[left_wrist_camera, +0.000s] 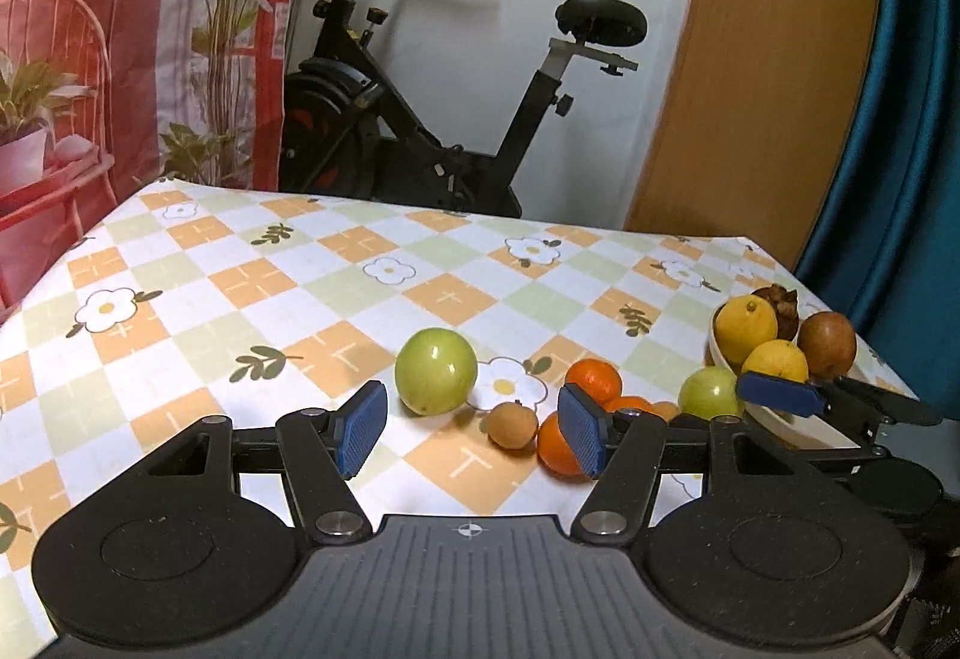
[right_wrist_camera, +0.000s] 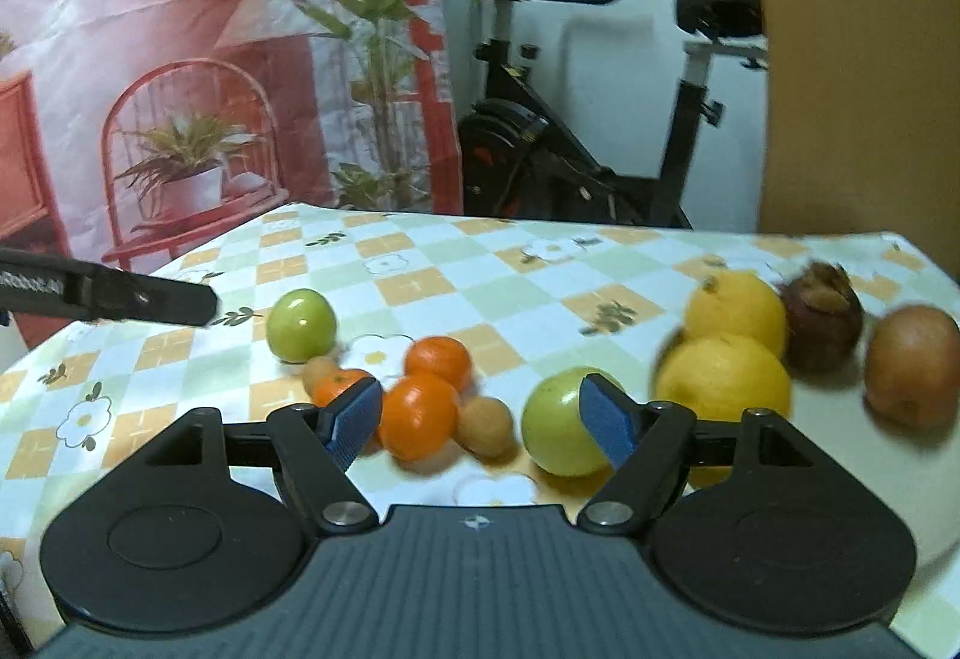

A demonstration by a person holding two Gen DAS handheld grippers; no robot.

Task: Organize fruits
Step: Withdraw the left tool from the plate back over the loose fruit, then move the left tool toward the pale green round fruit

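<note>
Both my left gripper (left_wrist_camera: pixel 471 428) and right gripper (right_wrist_camera: pixel 480 422) gape empty. Yellow lemons (left_wrist_camera: pixel 747 326) sit in the white bowl (left_wrist_camera: pixel 780 422) at three o'clock, probably sorted; round green apple (left_wrist_camera: pixel 436 371) and oranges (right_wrist_camera: pixel 418 416) remain loose at twelve.

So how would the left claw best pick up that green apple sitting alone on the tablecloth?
Grip the green apple across its widest middle, pads on its left and right sides, coming in from the near side. It is round and smooth, so a higher hold would likely slip. Both sides look free; the small brown fruit sits nearer and to the right.
</note>
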